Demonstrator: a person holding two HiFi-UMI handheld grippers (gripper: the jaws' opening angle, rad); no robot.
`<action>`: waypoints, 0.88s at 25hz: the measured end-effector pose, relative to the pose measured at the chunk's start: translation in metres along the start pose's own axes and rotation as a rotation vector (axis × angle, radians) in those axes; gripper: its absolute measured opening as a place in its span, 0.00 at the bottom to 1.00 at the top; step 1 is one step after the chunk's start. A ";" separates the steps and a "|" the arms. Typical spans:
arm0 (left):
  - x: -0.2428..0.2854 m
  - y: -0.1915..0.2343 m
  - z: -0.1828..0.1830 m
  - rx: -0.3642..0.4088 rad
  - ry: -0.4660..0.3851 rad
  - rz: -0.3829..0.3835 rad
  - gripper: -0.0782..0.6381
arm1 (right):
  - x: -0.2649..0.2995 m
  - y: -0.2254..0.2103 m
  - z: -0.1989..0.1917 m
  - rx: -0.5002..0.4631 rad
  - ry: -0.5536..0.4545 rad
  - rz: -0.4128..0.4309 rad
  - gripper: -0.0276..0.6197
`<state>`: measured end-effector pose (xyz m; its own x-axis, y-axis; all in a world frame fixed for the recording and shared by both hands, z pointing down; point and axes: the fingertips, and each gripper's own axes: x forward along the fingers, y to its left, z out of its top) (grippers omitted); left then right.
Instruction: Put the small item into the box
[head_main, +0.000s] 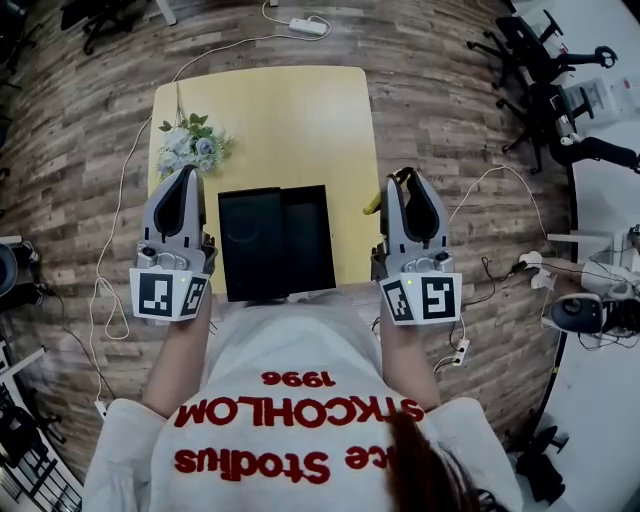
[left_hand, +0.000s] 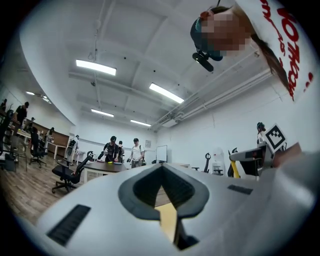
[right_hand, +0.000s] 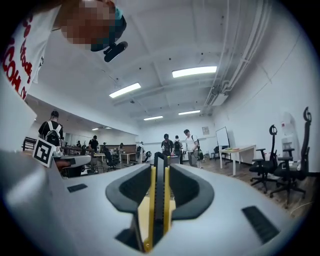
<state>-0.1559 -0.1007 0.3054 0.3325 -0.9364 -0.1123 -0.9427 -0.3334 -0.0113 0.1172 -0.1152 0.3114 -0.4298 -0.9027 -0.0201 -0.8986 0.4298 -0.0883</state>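
Head view, mid-task: a person holds both tongs up and roughly level above a yellow surface (head_main: 270, 110), w/ a black box (head_main: 275, 245) lying between them, apparently open; right tongs (head_main: 408, 180) are clamped on the small item (right_hand: 159, 200), a thin yellow-and-black strip standing on edge between the pads, clear of the surface and off to the box's right; left tongs (head_main: 186, 175) are closed tip to tip, nothing in them; flowers (head_main: 190, 148) sit at the surface's far left. Step in hand, by the look of it: the carry, drop not yet made. Next move prob. calls for the right tongs to swing over the box, tip down, lower and let go.
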 end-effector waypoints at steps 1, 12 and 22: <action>-0.001 -0.001 0.004 0.002 -0.008 0.000 0.12 | -0.001 0.001 0.007 -0.005 -0.017 0.001 0.22; -0.004 -0.003 0.022 0.012 -0.046 0.011 0.12 | -0.005 0.013 0.031 -0.020 -0.042 0.030 0.22; -0.022 0.005 0.006 0.003 0.002 0.060 0.12 | 0.013 0.050 -0.019 0.068 0.103 0.140 0.22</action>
<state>-0.1683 -0.0808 0.3017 0.2752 -0.9550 -0.1106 -0.9611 -0.2760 -0.0079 0.0649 -0.1052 0.3260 -0.5603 -0.8257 0.0650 -0.8227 0.5457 -0.1589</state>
